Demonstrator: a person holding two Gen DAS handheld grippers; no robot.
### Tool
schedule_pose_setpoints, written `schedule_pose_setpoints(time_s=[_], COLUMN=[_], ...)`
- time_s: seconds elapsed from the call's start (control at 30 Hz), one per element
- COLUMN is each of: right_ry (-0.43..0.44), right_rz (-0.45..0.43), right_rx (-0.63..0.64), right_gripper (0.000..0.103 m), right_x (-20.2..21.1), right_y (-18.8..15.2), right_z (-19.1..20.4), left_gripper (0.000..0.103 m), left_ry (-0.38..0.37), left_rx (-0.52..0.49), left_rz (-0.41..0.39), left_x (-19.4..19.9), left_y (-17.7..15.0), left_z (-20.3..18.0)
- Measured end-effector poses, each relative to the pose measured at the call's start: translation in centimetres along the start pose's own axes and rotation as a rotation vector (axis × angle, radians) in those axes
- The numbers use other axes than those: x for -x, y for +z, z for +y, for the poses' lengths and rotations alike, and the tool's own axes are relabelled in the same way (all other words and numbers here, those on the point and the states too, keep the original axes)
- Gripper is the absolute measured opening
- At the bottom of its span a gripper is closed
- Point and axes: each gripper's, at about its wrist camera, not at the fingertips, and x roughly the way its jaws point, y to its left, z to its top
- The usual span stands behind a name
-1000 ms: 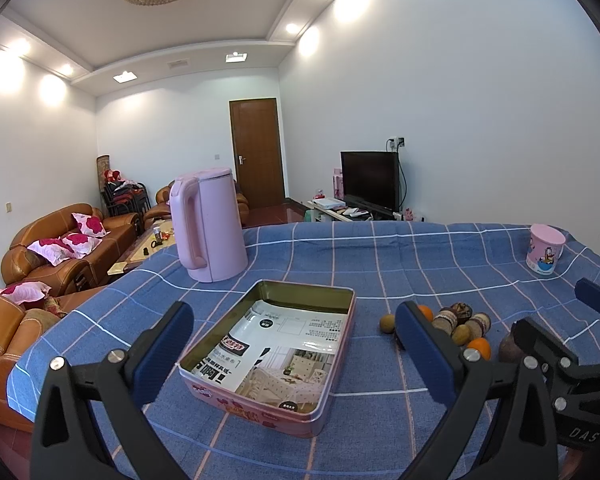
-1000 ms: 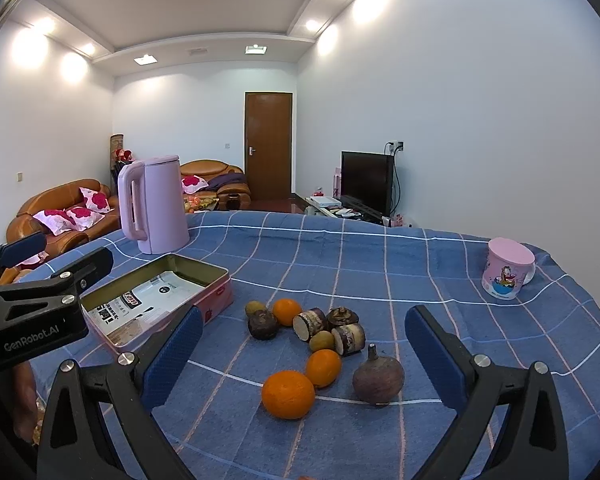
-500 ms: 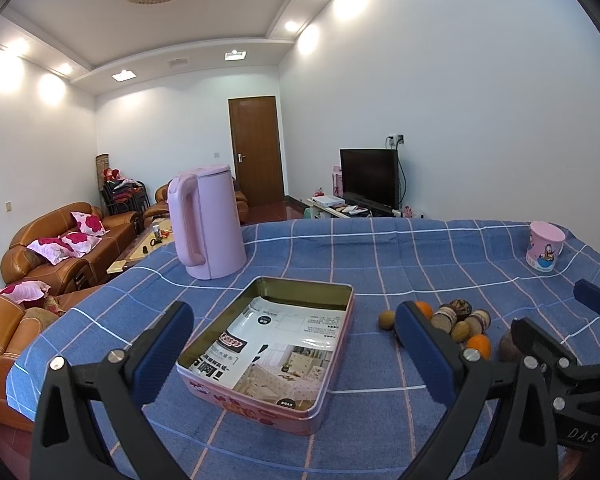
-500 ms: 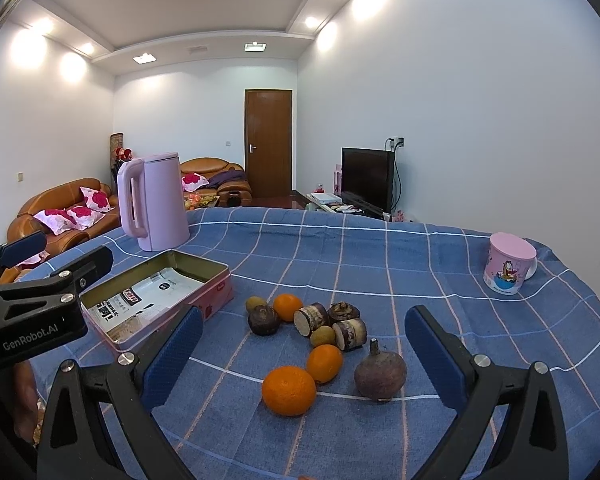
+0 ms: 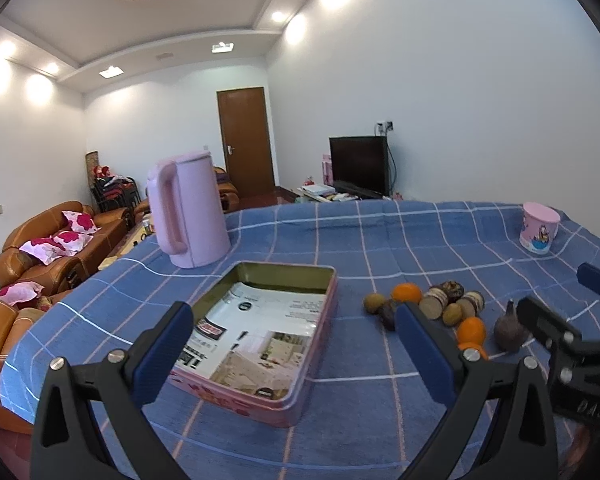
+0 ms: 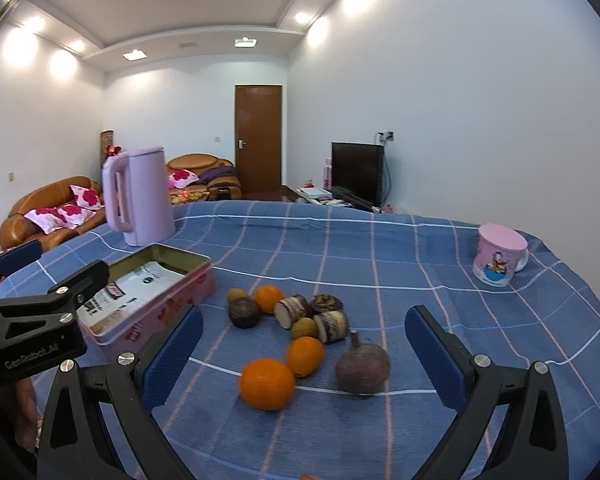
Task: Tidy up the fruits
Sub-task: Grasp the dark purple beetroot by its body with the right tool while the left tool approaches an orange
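A pink open tin box [image 5: 324, 320] [image 6: 172, 300] with a printed sheet inside lies on the blue checked cloth. Right of it sits a cluster of produce: a large orange [image 6: 267, 383], a smaller orange [image 6: 305, 356], a third orange [image 6: 269, 298], a dark beet [image 6: 362, 367], a dark round fruit [image 6: 244, 312], small green kiwis [image 6: 303, 327] and cut taro pieces [image 6: 292, 310]. The cluster also shows in the left wrist view [image 5: 440, 308]. My left gripper [image 5: 292, 348] is open and empty over the tin's near end. My right gripper [image 6: 304, 356] is open and empty, above the near oranges.
A pink kettle [image 5: 188, 212] [image 6: 138, 196] stands behind the tin. A pink cartoon mug [image 5: 539, 229] [image 6: 499, 256] stands at the far right. Sofas are off the table's left edge [image 5: 52, 248]. A TV and a door are at the back.
Both grippers have moved slightly forward and lower toward the table; the tin and the fruit look a little nearer. Both stay open and empty. Nothing on the table moved.
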Motion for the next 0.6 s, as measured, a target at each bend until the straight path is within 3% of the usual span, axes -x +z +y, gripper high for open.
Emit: schedule_pose_setpoints(time_s=[0.33,0.6], right_ry=[-0.134,-0.113], right_rz=[0.128,0.239], right_rx=[-0.038,-0.04], right_gripper=[0.102,0.101], right_x=[-3.0,-5.9], right_y=[-1.6,-2.0], right_z=[-4.2,-5.5], left_gripper=[0.103,0.103], left_ry=[-0.115,-0.16], left_rx=[-0.025,-0.059], left_rz=[0.081,0.122], left_x=[-2.1,-3.7], left_y=[-1.2,-1.9], left_z=[-3.2,-5.5])
